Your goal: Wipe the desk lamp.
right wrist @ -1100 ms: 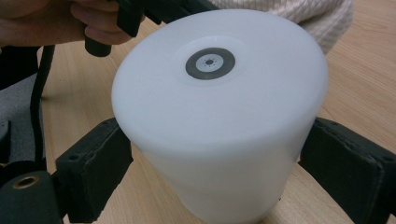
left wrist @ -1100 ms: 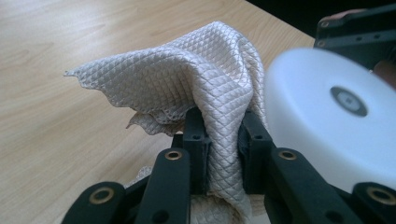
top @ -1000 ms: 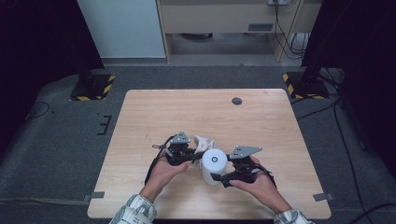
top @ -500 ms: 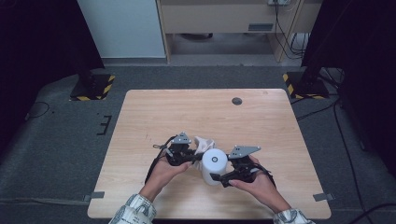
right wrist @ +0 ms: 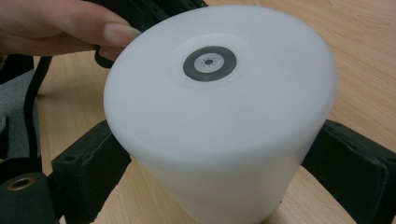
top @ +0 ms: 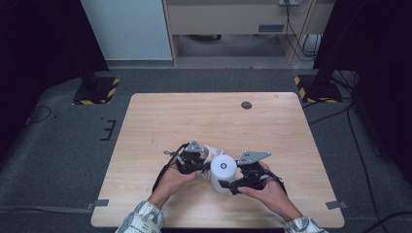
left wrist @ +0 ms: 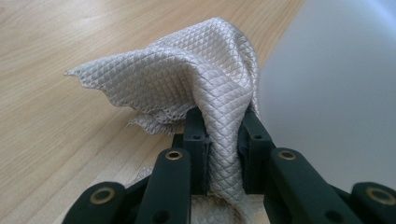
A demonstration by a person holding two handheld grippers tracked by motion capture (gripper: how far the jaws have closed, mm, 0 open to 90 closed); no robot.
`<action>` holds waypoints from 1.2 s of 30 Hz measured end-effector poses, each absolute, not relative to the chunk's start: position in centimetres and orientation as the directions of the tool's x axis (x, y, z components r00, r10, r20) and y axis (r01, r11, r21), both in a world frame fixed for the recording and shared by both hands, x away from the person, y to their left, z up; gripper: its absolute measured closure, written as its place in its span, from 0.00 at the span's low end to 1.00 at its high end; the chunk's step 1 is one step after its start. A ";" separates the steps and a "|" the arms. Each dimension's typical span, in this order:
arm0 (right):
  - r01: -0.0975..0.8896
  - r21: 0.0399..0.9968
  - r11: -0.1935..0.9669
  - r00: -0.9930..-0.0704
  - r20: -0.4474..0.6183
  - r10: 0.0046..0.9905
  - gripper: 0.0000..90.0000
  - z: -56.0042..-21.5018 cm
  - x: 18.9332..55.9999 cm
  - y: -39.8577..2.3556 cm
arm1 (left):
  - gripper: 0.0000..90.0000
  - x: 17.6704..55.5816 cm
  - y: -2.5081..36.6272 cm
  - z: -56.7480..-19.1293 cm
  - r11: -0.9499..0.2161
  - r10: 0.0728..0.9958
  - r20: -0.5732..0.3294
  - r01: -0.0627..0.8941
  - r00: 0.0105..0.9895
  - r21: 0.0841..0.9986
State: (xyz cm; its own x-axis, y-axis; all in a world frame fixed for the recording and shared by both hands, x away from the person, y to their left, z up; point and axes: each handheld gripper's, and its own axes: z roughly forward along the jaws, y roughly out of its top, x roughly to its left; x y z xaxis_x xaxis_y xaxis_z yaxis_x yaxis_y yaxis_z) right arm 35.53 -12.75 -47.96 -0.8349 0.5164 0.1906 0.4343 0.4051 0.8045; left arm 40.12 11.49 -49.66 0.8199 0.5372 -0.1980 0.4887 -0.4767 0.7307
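At a wooden table [top: 160, 121], the left gripper [left wrist: 224, 128] pinches a soft, light, quilted pale-grey cloth [left wrist: 187, 74], bunched between its nearly closed fingers [left wrist: 197, 135]. The right gripper [right wrist: 215, 154] clamps a smooth, rigid white plastic cylinder [right wrist: 219, 121] low on its sides, likely slippery, cloth just beside it.

High view: overhead, facing forward and down on table [top: 160, 116].
Gripper views: close, along jaws; both share white cup [right wrist: 219, 116].
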 end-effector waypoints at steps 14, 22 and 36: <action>0.433 0.804 0.407 -0.835 0.188 0.518 0.09 -48.0 35.6 -12.6 | 0.84 39.5 12.8 -47.3 -0.384 0.515 -0.245 0.477 0.821 0.791; 0.434 0.803 0.409 -0.834 0.187 0.519 0.09 -48.0 35.6 -12.7 | 0.85 40.3 12.1 -47.6 -0.377 0.519 -0.256 0.487 0.816 0.788; 0.433 0.803 0.409 -0.835 0.187 0.518 0.09 -48.0 35.6 -12.8 | 0.85 40.6 11.3 -49.3 -0.433 0.532 -0.236 0.501 0.813 0.749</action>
